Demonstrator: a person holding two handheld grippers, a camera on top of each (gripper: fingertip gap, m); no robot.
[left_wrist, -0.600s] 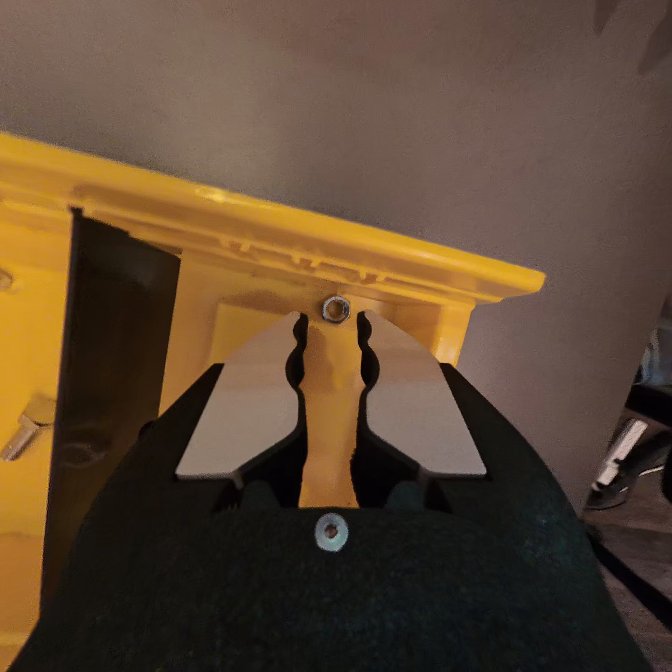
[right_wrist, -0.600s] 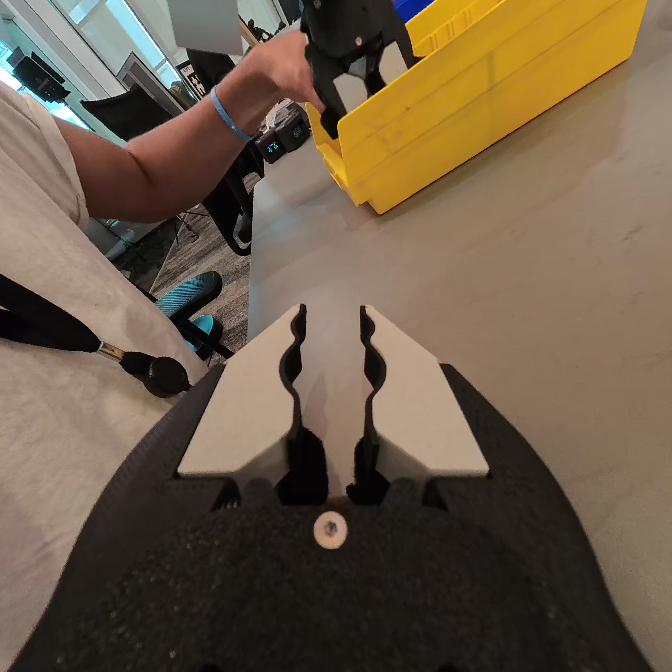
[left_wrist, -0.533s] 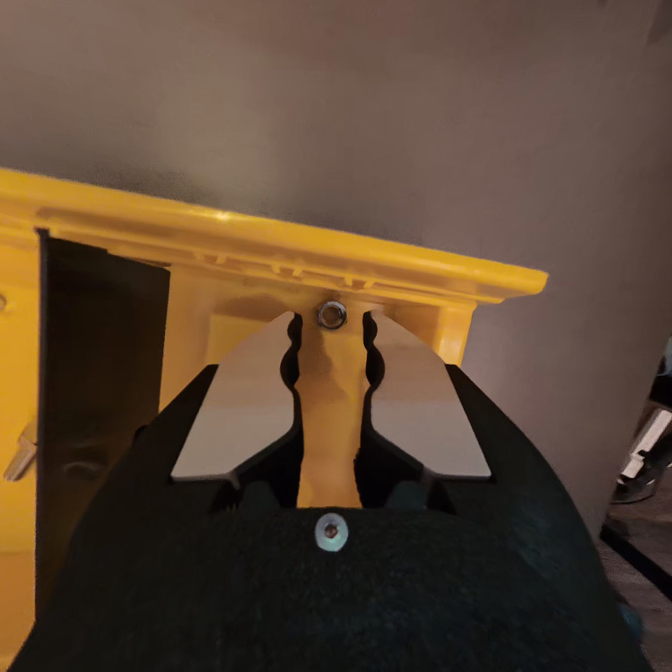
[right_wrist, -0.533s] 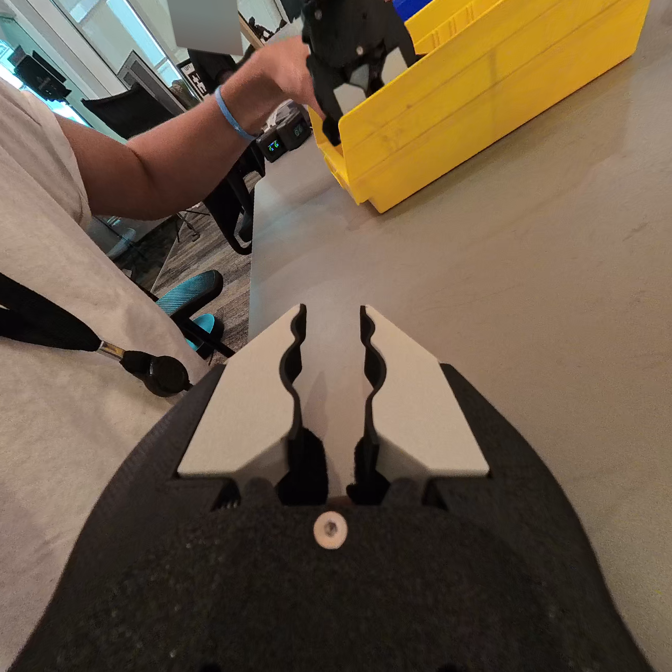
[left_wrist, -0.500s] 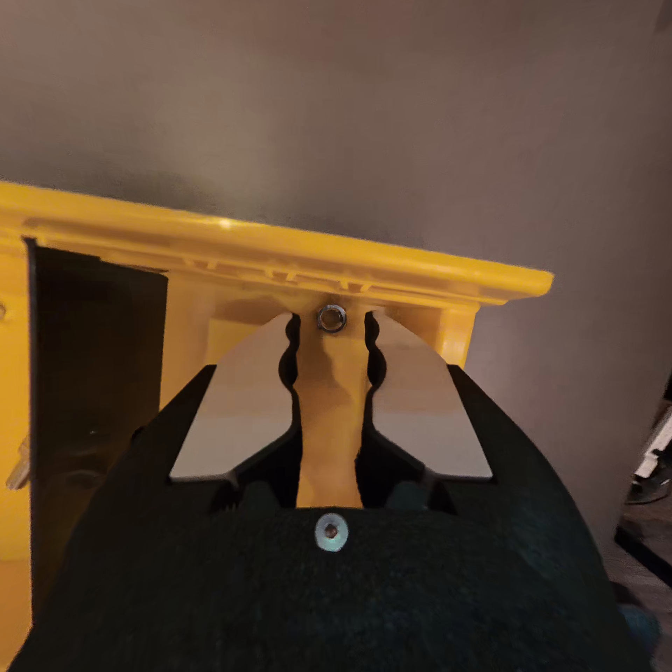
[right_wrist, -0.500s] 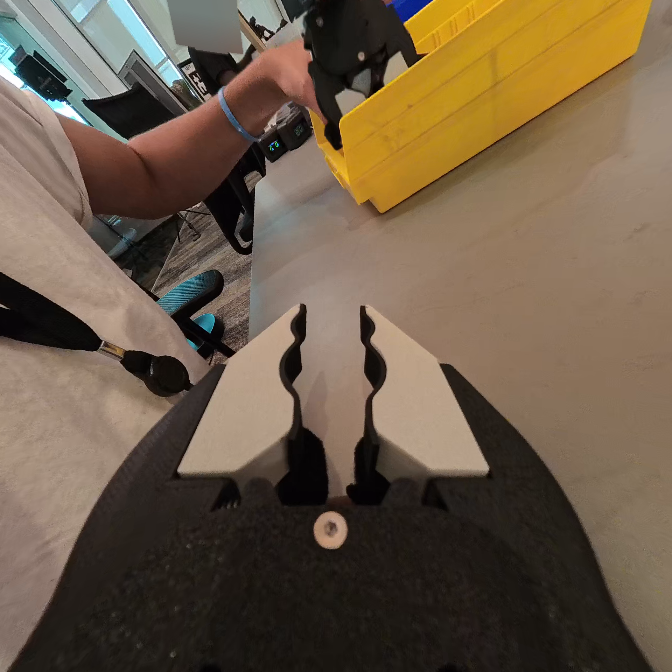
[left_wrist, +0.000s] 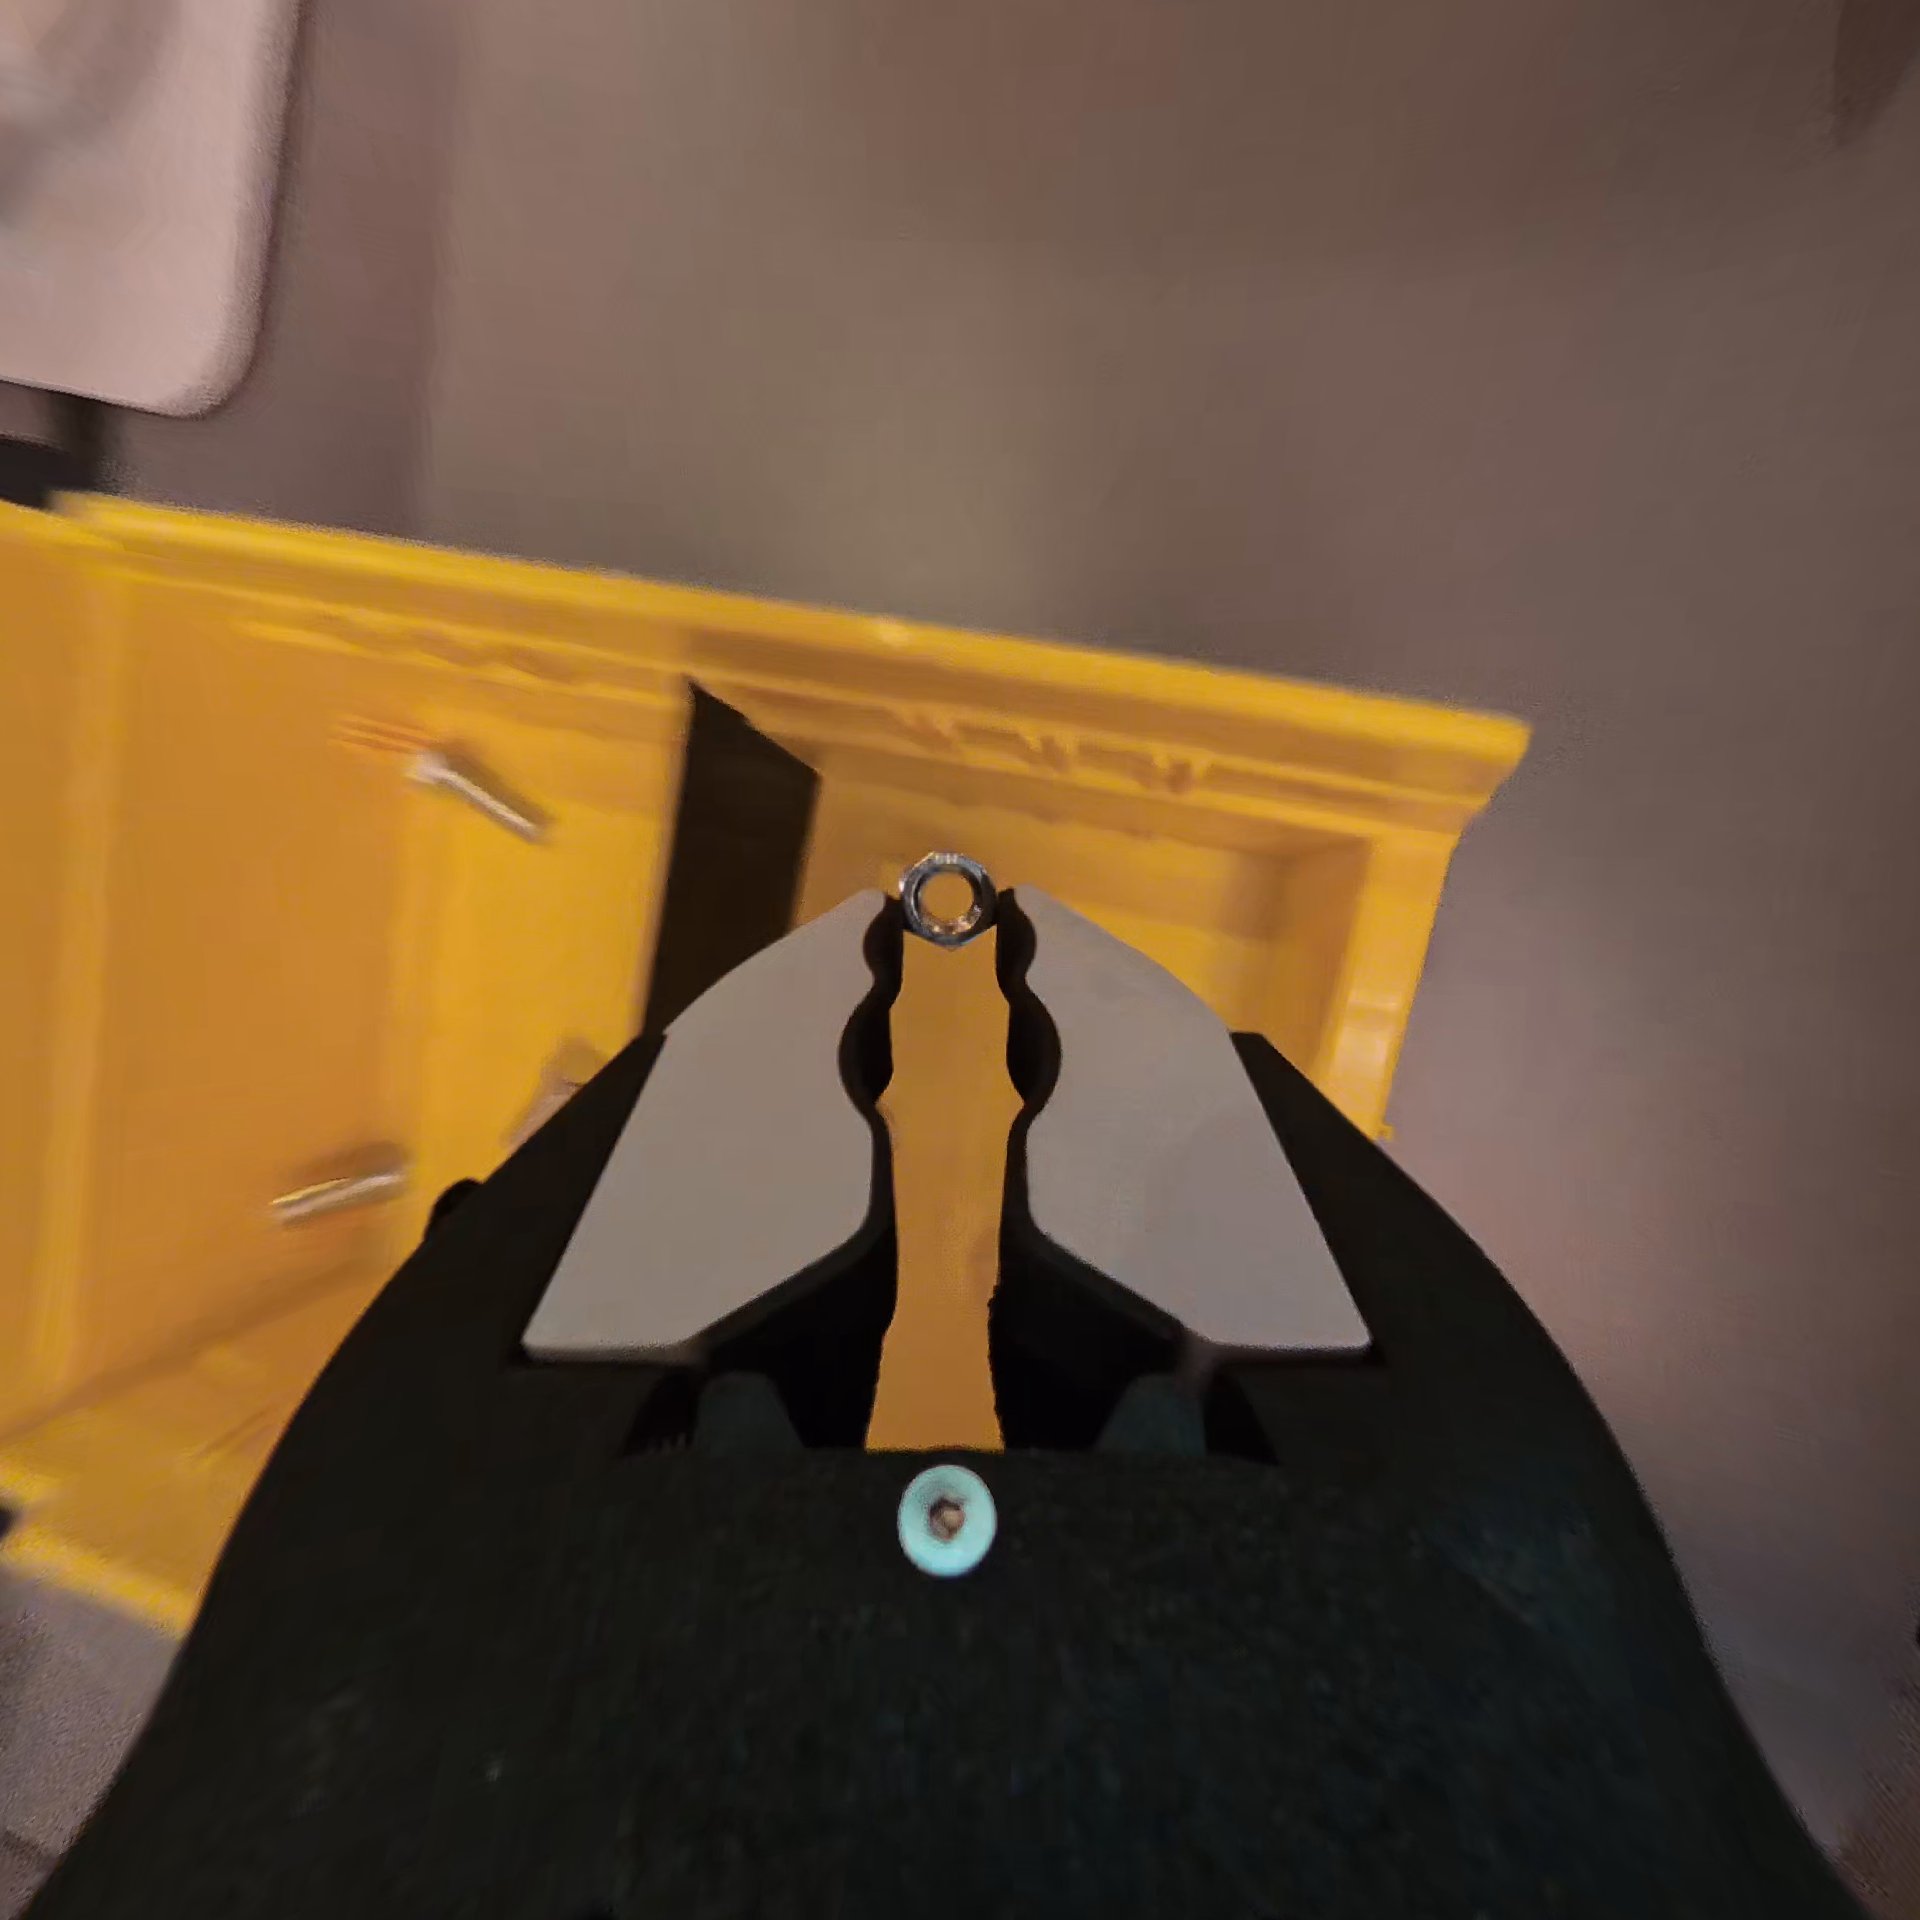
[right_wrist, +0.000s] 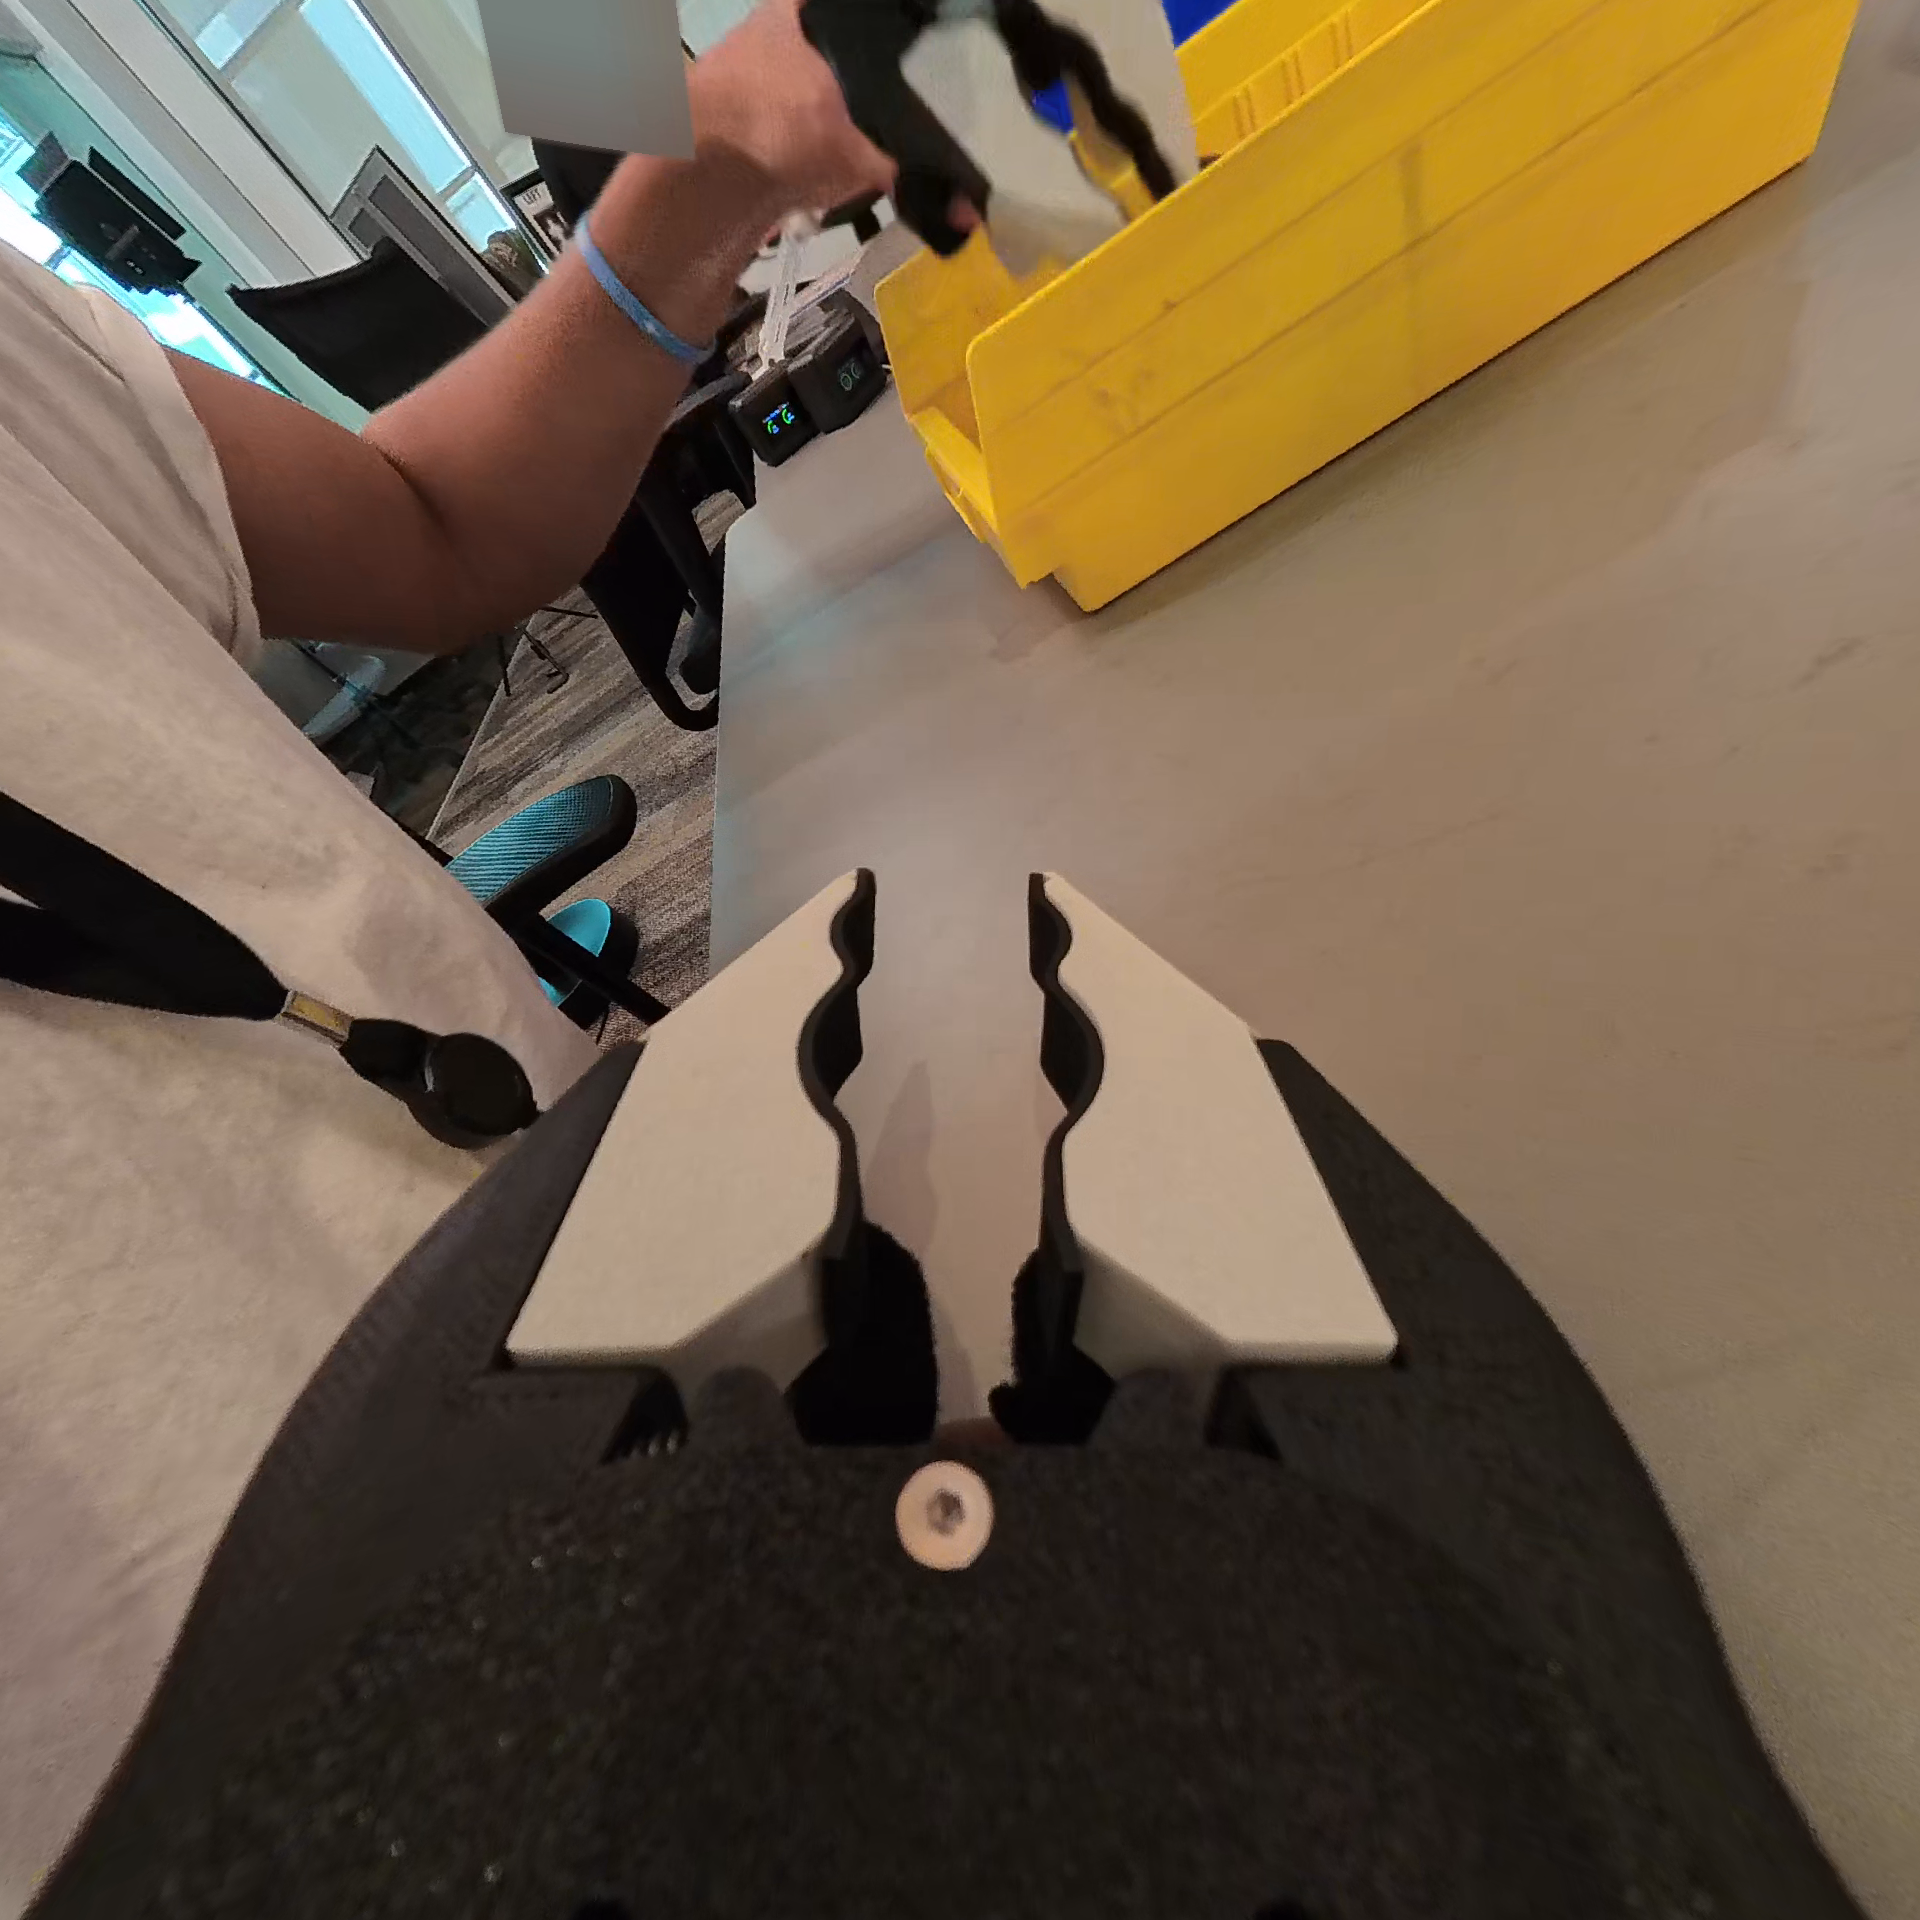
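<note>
Hand-held gripper (left_wrist: 943, 914); small silver hex nut (left_wrist: 943, 912)

Ahead of the right hand-held gripper (right_wrist: 951, 883) the grey surface (right_wrist: 1455, 883) lies open and bare, with free passage forward and to the right; its jaws stand apart with only air between them. To its left the surface ends at an edge, and the person's torso (right_wrist: 156, 1039) crowds that side. Farther ahead, the yellow bin (right_wrist: 1351, 343) blocks the way (its long wall faces this gripper). The left hand-held gripper (left_wrist: 945, 914) is above the bin's inside, hemmed by the yellow walls and a black divider (left_wrist: 738, 852) just to its left; a small metal nut (left_wrist: 943, 900) fills the gap at its fingertips.
</note>
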